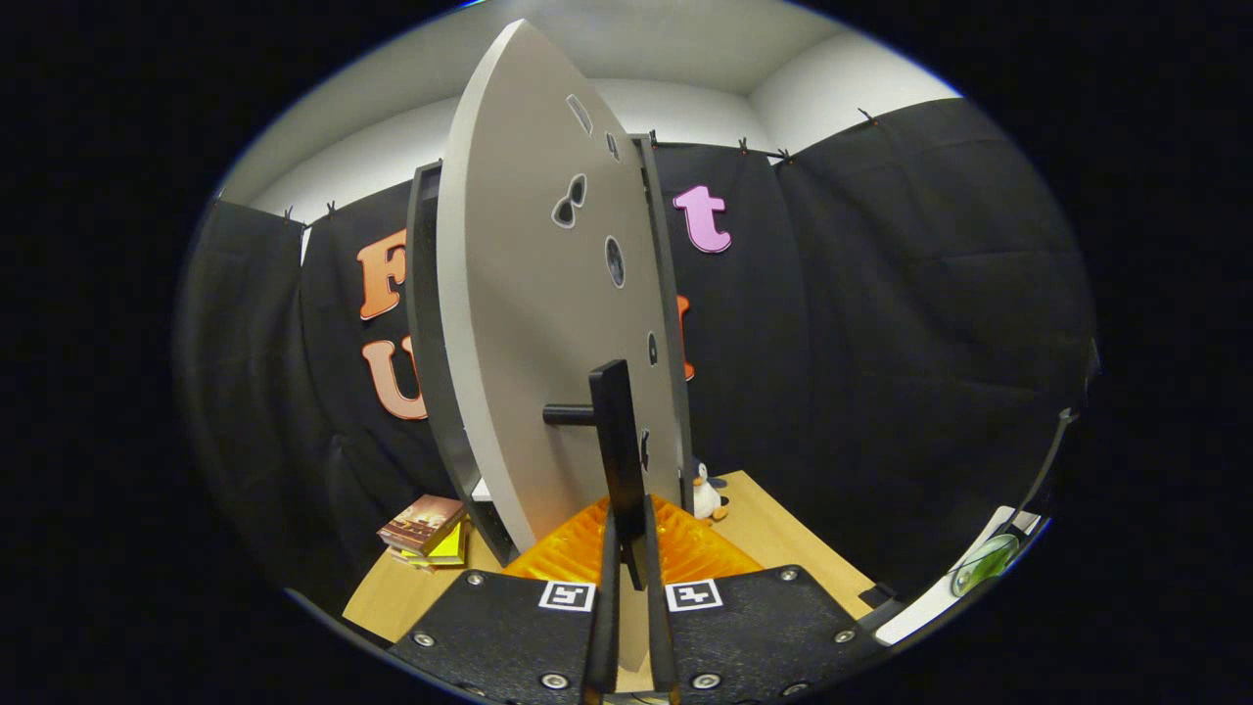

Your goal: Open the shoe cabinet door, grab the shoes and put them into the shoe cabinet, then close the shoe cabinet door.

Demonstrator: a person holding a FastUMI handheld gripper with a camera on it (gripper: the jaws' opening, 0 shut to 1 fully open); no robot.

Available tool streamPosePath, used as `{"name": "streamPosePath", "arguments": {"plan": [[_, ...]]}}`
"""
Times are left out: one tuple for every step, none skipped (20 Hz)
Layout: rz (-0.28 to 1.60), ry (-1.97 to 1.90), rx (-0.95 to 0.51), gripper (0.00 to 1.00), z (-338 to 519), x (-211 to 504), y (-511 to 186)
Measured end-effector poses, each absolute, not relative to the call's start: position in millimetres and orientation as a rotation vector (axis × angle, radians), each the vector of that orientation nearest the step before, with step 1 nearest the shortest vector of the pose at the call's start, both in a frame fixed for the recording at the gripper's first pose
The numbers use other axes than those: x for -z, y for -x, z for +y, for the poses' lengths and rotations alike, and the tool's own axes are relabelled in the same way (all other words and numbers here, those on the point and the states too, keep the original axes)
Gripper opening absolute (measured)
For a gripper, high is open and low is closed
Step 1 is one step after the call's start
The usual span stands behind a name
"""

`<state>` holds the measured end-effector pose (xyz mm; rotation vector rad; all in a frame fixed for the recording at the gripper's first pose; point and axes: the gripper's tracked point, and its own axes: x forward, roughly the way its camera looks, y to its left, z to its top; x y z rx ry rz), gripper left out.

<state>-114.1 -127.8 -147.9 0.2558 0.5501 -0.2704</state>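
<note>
The shoe cabinet's grey door, with several cut-out holes, stands swung partly out from the dark cabinet frame, and I see it nearly edge-on. A black bar handle juts from the door on a short stem and runs upright. My gripper is shut on the handle's lower end, one finger on each side of the bar. The cabinet's inside is hidden behind the door.
The cabinet stands on a wooden table. A small penguin toy sits just right of the door's foot. A stack of books lies left of the cabinet. A greenish round object rests on a white surface far right.
</note>
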Motion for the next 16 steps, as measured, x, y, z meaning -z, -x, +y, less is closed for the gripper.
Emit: {"name": "streamPosePath", "arguments": {"plan": [[0.548,-0.248,0.286,0.12,-137,148,118],[0.549,-0.247,0.304,0.12,-148,150,122],[0.556,-0.252,0.325,0.12,-158,150,126],[0.561,-0.255,0.347,0.10,-169,152,132],[0.561,-0.258,0.369,0.09,-179,151,138],[0.557,-0.262,0.394,0.09,-188,150,143],[0.550,-0.273,0.404,0.09,-193,144,148],[0.540,-0.263,0.426,0.08,-204,143,151],[0.531,-0.247,0.451,0.05,-210,137,160],[0.521,-0.242,0.461,0.03,-214,132,166],[0.514,-0.248,0.467,0.03,-211,126,171],[0.511,-0.255,0.476,0.03,-208,123,176],[0.513,-0.253,0.477,0.02,-201,123,178],[0.521,-0.241,0.483,0.03,-199,126,183],[0.528,-0.236,0.484,0.02,-195,126,188],[0.528,-0.252,0.480,0.03,-188,126,188]]}}
